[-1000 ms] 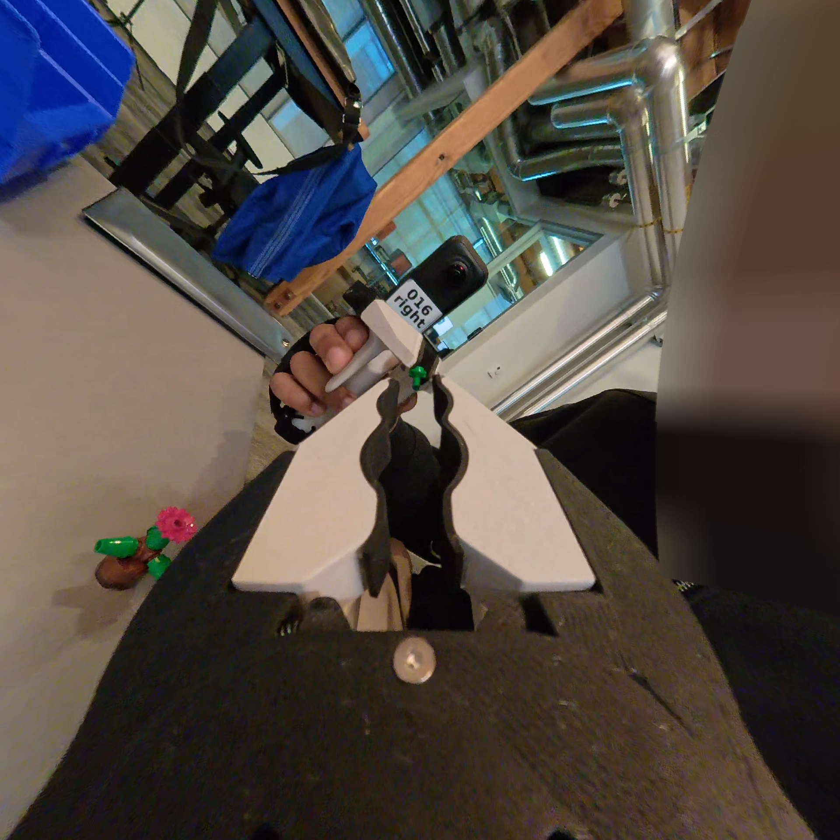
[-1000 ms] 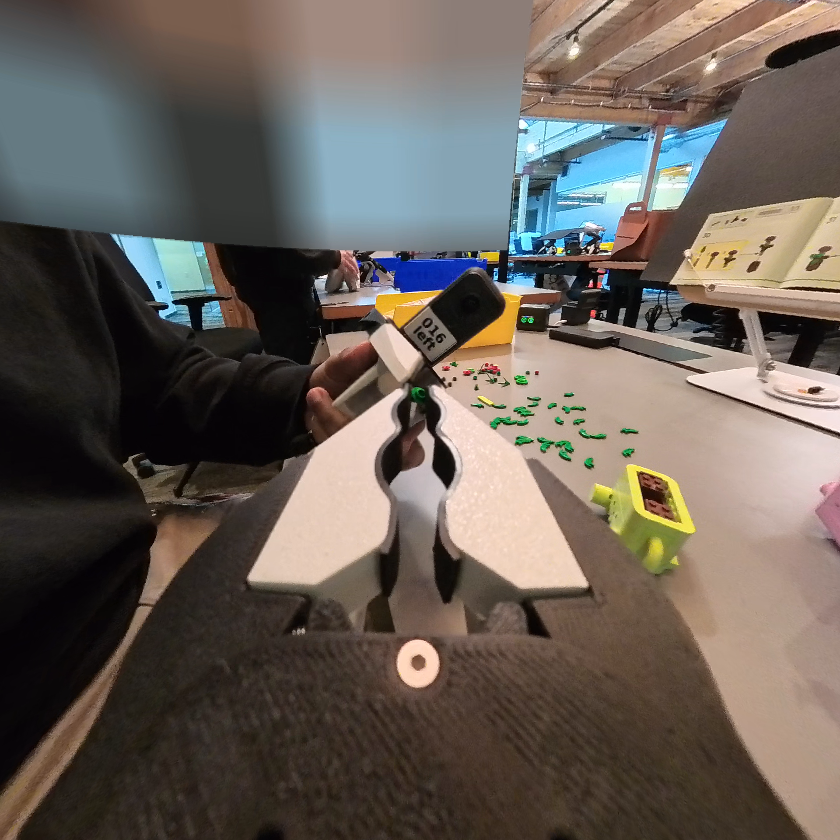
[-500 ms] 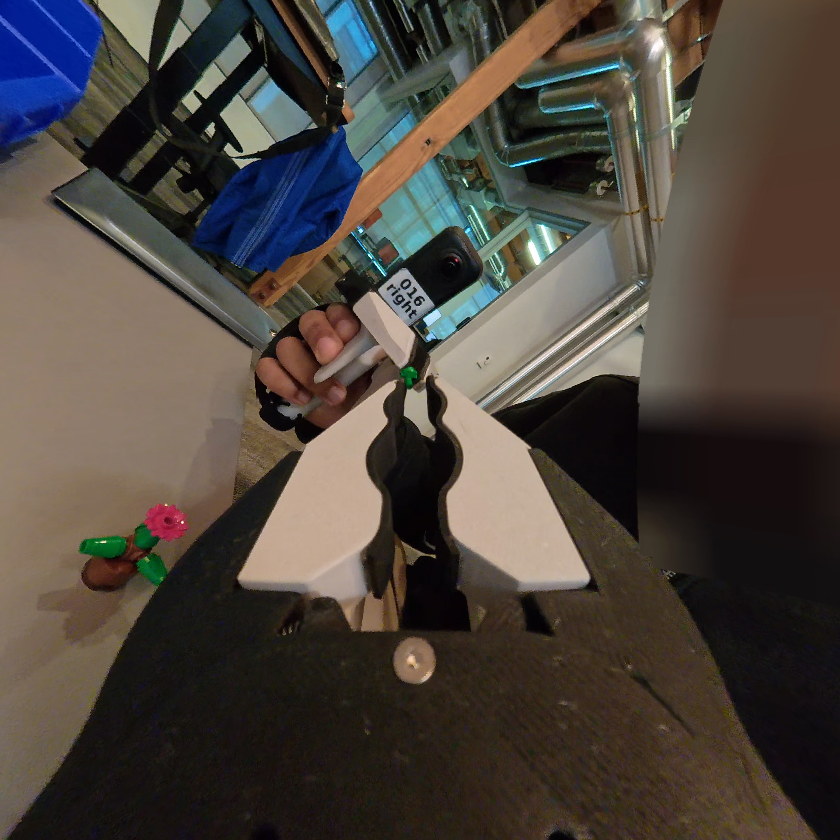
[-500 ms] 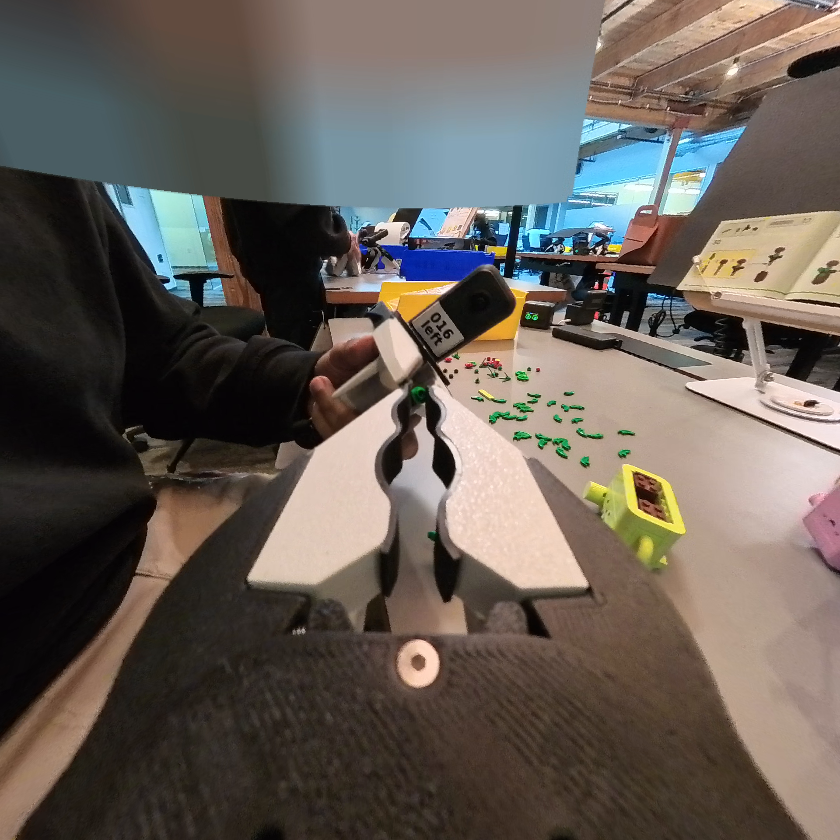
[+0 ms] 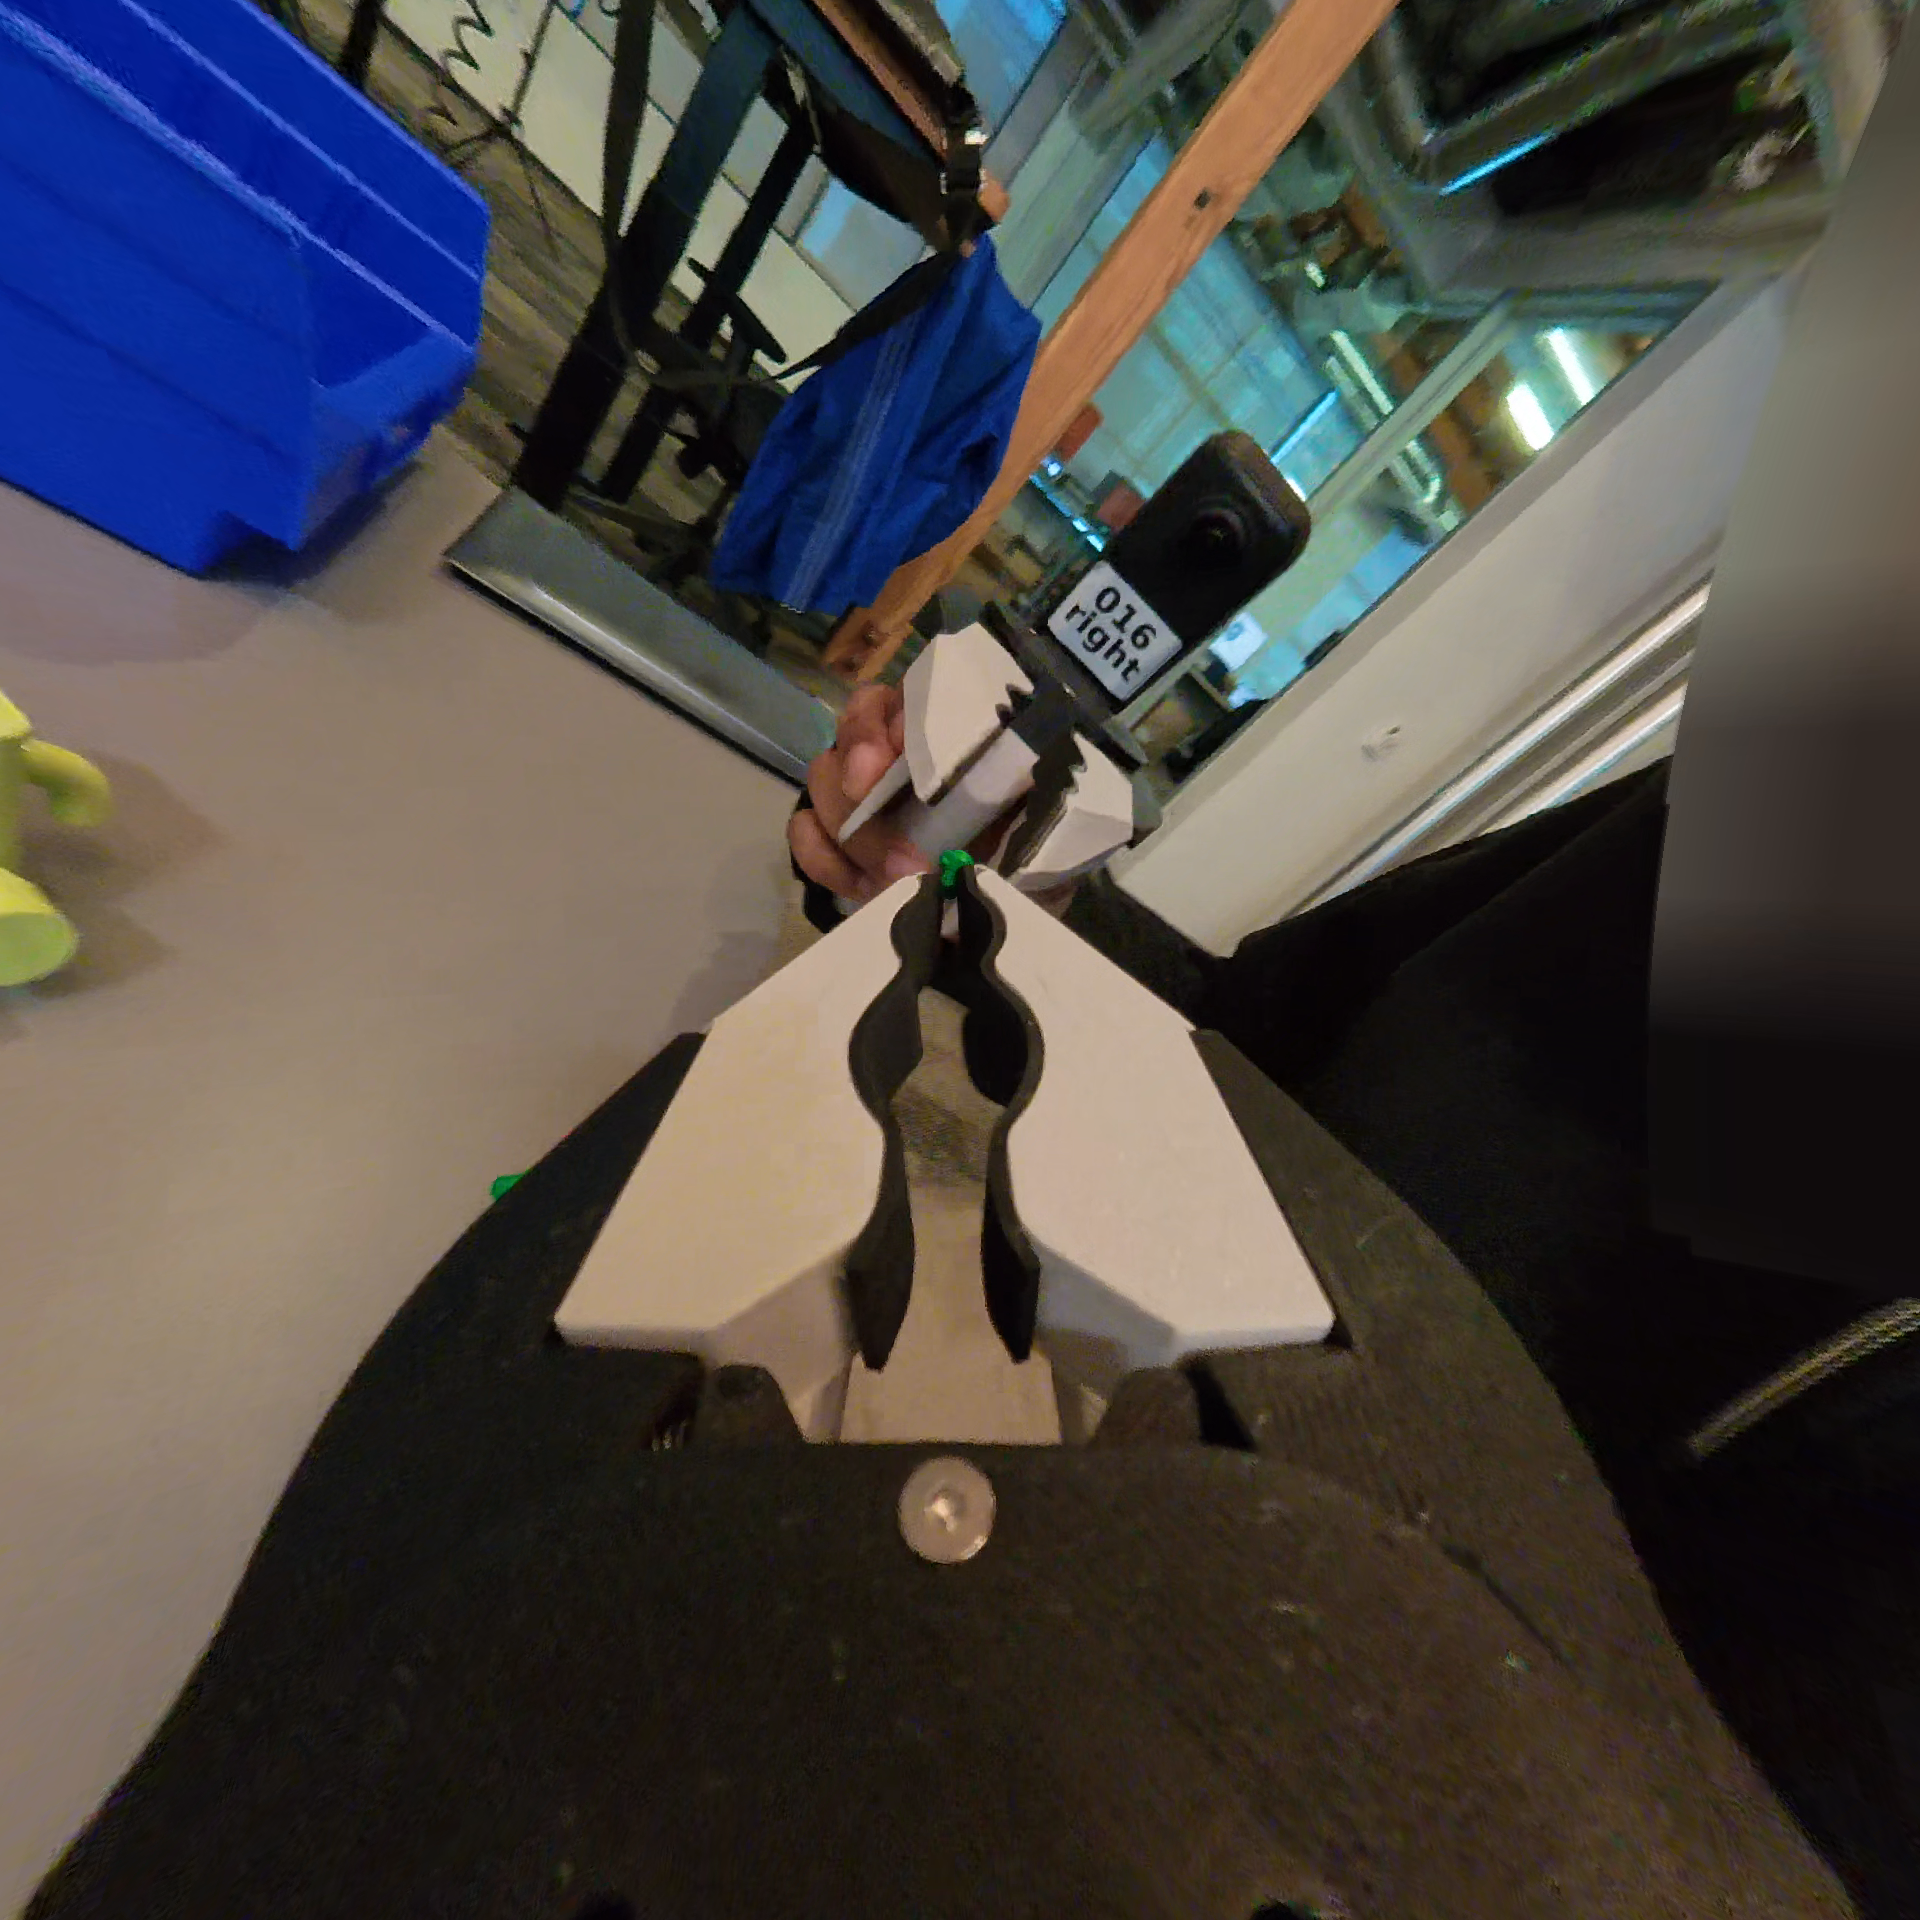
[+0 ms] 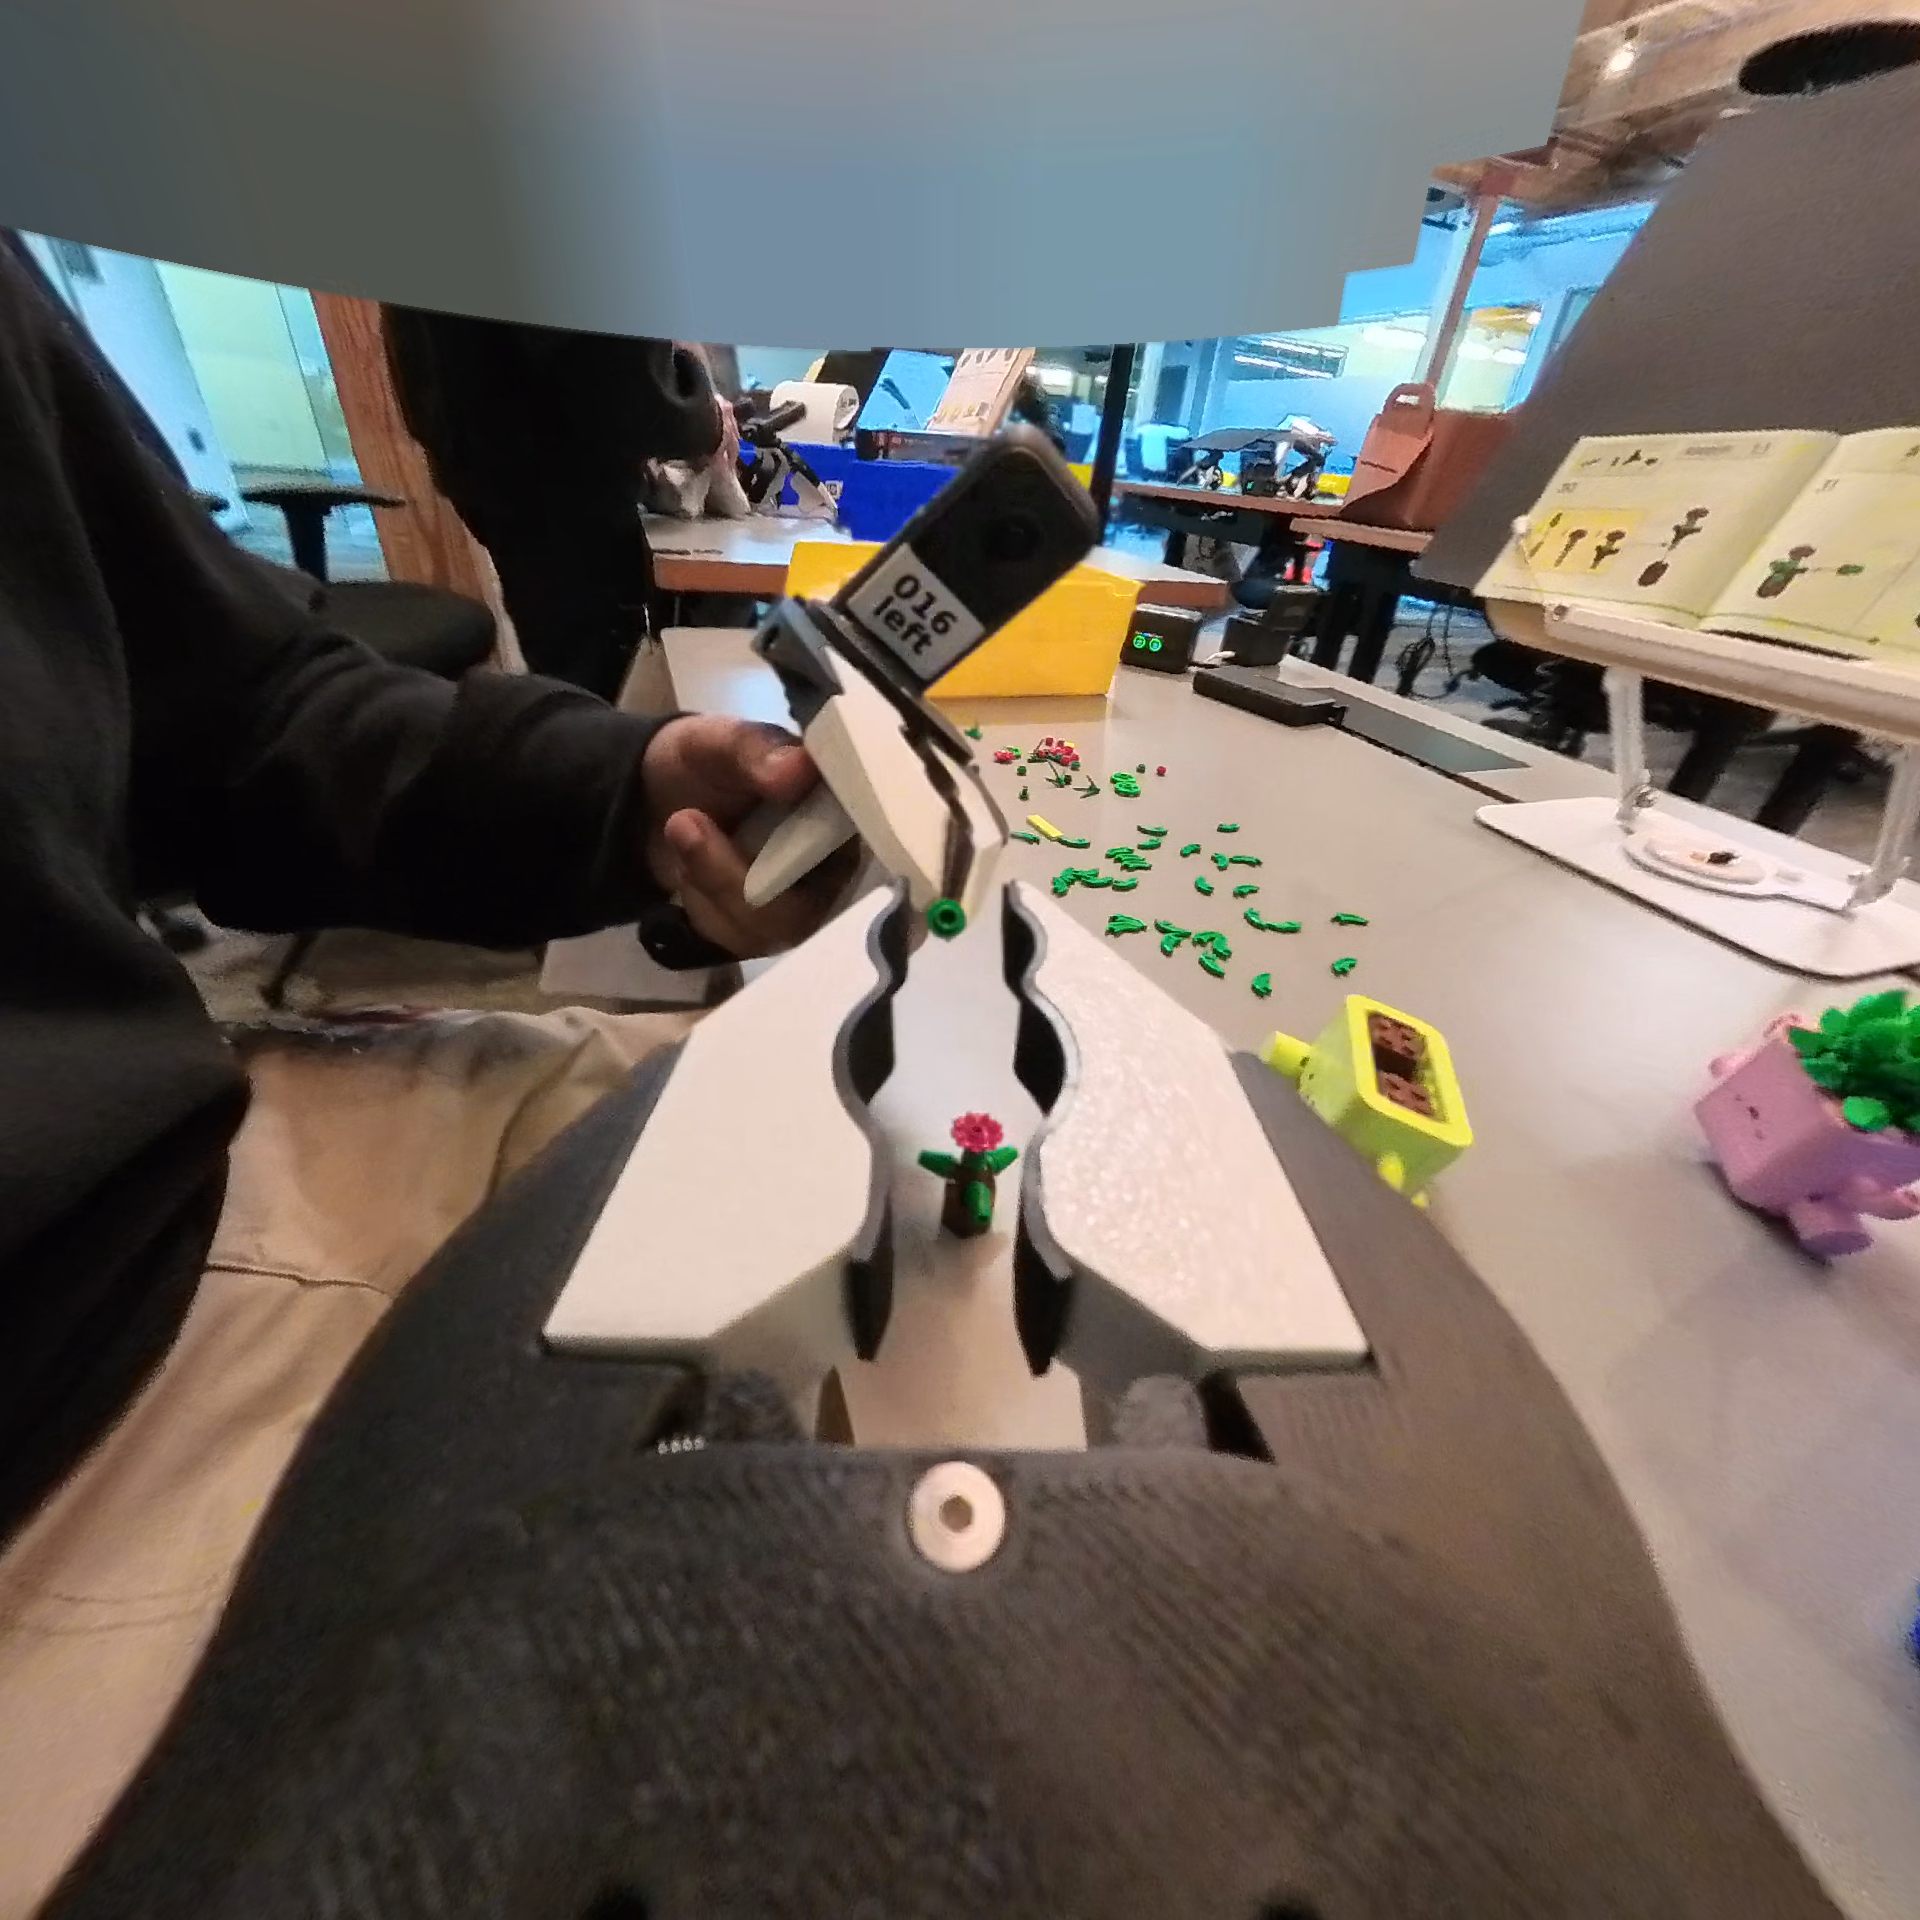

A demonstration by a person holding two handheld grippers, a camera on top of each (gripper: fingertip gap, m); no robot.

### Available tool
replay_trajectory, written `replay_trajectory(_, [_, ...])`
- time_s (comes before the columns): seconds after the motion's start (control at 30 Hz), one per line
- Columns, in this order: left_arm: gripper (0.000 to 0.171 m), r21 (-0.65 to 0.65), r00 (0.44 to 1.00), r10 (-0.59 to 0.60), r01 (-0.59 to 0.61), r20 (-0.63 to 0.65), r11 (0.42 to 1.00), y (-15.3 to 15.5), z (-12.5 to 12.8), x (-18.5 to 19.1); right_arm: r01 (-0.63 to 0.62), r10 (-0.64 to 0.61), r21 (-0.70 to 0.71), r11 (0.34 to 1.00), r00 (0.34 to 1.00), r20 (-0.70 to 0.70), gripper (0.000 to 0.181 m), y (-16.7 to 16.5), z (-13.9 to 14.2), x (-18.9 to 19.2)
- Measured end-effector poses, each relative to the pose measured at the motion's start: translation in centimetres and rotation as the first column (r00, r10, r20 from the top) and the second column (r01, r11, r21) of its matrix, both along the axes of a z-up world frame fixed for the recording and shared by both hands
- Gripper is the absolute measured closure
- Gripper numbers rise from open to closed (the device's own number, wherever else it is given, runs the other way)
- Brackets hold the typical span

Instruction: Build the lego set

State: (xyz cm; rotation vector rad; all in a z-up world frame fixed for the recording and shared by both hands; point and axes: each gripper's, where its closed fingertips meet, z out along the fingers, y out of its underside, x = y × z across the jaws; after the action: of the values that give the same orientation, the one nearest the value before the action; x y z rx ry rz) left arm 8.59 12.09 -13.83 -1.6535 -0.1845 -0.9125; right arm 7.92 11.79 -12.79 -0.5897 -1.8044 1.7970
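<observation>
Right tongs (image 6: pixel 951 899) newly parted; one green stud (image 6: pixel 945 916).

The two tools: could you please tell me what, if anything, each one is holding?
The left tool pinches a small green piece at its fingertips; the right tool is open, holding nothing.

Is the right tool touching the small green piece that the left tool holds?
Apart. In the right wrist view the right tool is open, and the green piece, pinched by the left tool, sits between its tips with gaps on both sides.
</observation>
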Motion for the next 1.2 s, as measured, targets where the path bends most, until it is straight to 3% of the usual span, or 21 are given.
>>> replay_trajectory(0.1, [0.171,0.008,0.996,0.031,-0.030,-0.088,1.000,0.0,-0.1,-0.2,-0.034,0.039,-0.084,0.996,0.998,0.057,0.164,0.2,0.1,0.0])
replay_trajectory(0.2, [0.171,0.008,0.990,0.025,-0.024,-0.140,1.000,0.0,-0.1,0.1,-0.067,0.074,-0.080,0.995,0.993,0.088,0.164,-0.1,-0.5,0.1])
replay_trajectory(0.33, [0.171,0.027,0.997,0.008,-0.006,-0.079,1.000,0.0,0.2,0.3,-0.051,0.051,-0.011,0.999,0.998,0.021,0.176,-0.3,-0.5,0.4])
replay_trajectory(1.03, [0.171,0.030,0.994,-0.107,0.108,-0.017,0.994,-0.7,0.2,1.8,-0.128,0.128,0.035,0.991,0.992,-0.003,0.176,-1.1,-0.5,1.8])
replay_trajectory(1.07, [0.169,0.022,0.995,-0.090,0.091,-0.041,0.996,-0.6,0.1,1.6,-0.119,0.119,0.039,0.992,0.993,0.010,0.176,-0.9,-0.7,1.7])
replay_trajectory(1.2, [0.119,-0.016,0.975,0.024,-0.028,-0.222,0.999,-0.6,-1.0,-0.5,-0.016,0.006,0.066,0.998,0.990,0.144,0.176,1.4,-2.9,-0.2])
